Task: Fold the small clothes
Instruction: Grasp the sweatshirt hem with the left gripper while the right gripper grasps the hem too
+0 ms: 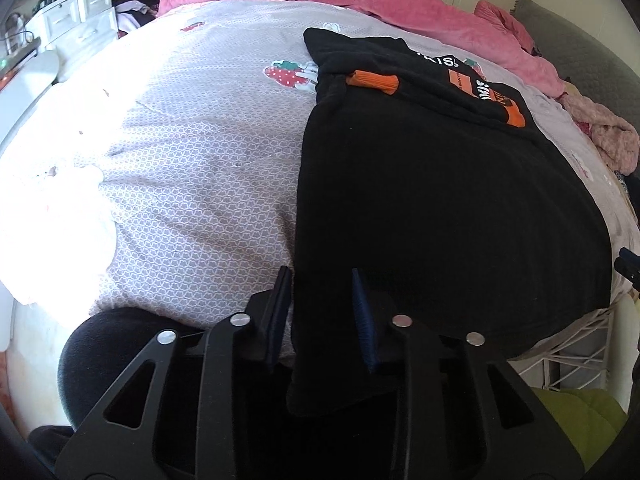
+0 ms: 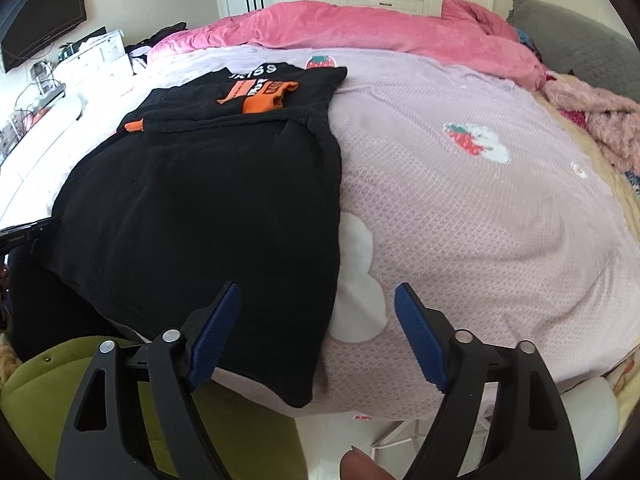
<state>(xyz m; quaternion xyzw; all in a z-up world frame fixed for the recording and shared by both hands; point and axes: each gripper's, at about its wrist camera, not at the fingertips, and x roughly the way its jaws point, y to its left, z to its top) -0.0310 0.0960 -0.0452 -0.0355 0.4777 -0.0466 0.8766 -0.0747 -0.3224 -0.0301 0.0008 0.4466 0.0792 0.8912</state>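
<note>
A small black garment [image 1: 440,200] with orange cuffs and white lettering lies flat on the bed, its sleeves folded in over the far end. It also shows in the right wrist view [image 2: 208,200]. My left gripper [image 1: 322,280] is open, with the garment's near left corner between its fingers. My right gripper [image 2: 318,296] is open wide at the garment's near right corner, which hangs over the bed edge. Neither gripper holds the cloth.
The bed has a lilac strawberry-print cover [image 2: 480,220] and a pink quilt [image 2: 380,28] bunched at the far side. White drawers [image 1: 76,16] stand at the far left. A green cushion [image 2: 48,380] and a black seat [image 1: 104,344] sit below the bed's near edge.
</note>
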